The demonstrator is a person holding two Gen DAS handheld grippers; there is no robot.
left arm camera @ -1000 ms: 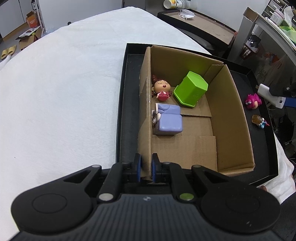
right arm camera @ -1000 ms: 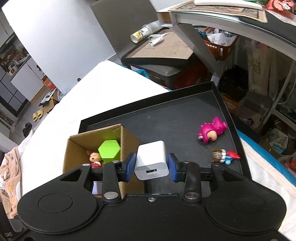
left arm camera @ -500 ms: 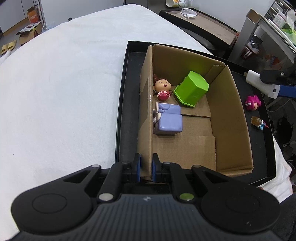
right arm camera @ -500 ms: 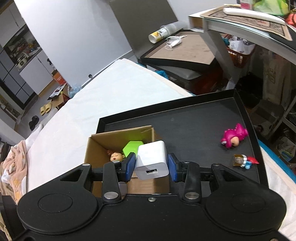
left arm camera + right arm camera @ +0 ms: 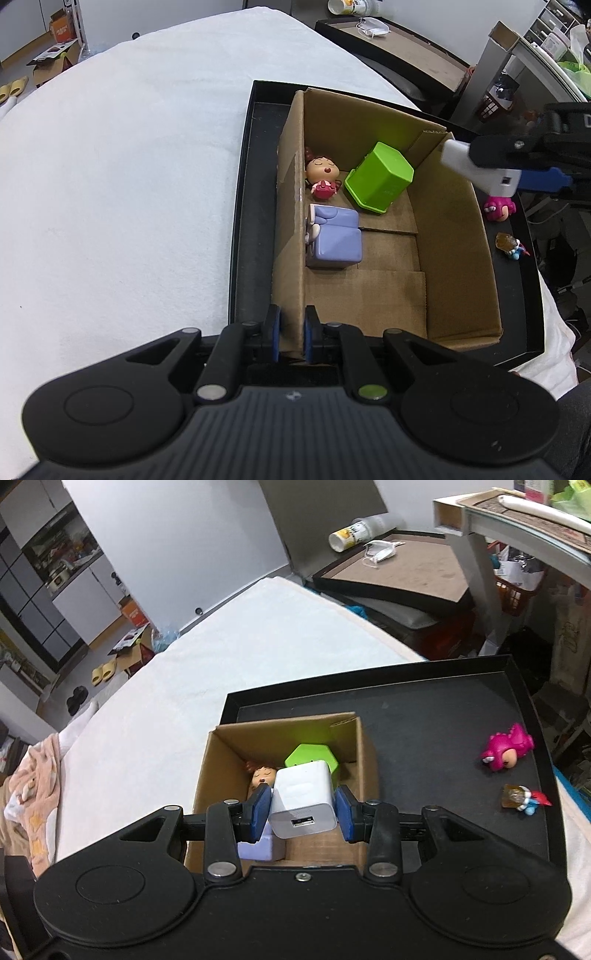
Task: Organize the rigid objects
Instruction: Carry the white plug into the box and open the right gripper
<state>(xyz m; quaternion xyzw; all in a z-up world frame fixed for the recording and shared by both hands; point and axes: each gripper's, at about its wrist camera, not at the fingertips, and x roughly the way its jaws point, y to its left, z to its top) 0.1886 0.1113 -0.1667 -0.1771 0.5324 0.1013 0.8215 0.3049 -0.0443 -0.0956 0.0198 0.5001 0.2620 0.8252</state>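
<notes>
White charger (image 5: pixel 303 799) lengthwise along fingers (image 5: pixel 258 814), USB port camera-ward.

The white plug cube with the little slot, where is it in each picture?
Left wrist view: the white USB charger cube is at the right edge, above the cardboard box's right wall, held in the right gripper.
Right wrist view: it sits low in the centre, between the blue pads.
Shared landmark: the green plastic hexagonal container inside the box.

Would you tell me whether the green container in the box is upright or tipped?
Tipped: the green container leans on its side in the cardboard box.
</notes>
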